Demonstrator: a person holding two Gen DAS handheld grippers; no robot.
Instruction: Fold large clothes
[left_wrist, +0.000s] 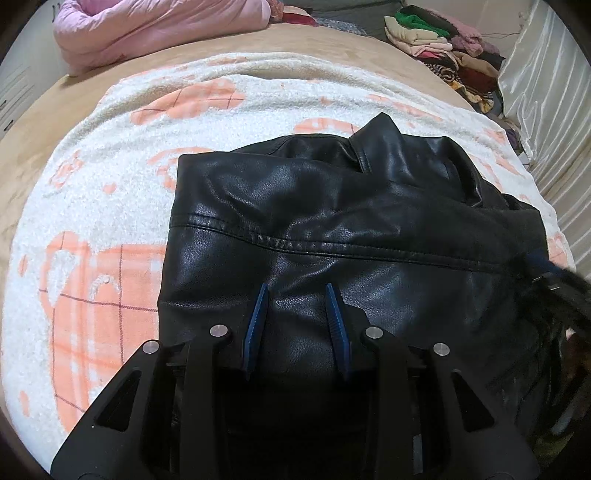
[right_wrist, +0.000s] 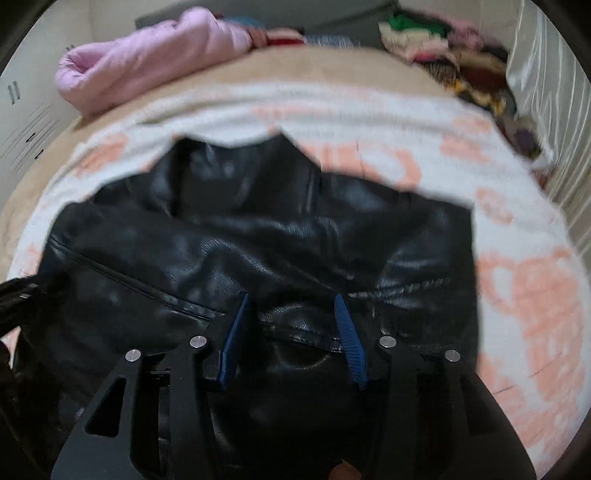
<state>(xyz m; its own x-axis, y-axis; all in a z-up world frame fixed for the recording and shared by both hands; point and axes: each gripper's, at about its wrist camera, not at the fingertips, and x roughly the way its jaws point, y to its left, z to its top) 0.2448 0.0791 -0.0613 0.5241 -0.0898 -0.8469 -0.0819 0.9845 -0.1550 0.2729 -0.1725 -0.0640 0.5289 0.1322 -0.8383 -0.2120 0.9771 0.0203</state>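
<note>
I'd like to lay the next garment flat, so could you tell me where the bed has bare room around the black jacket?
Free: the white-and-orange blanket left of the black leather jacket, and the tan bedspread strip beyond it. Crowded: the far corners, with the pink duvet on the left and the pile of folded clothes on the right.

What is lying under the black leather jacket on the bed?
The black leather jacket lies on a white fleece blanket with orange print, which covers a tan bedsheet. The blanket part beneath the jacket is hidden, so anything there cannot be seen.
</note>
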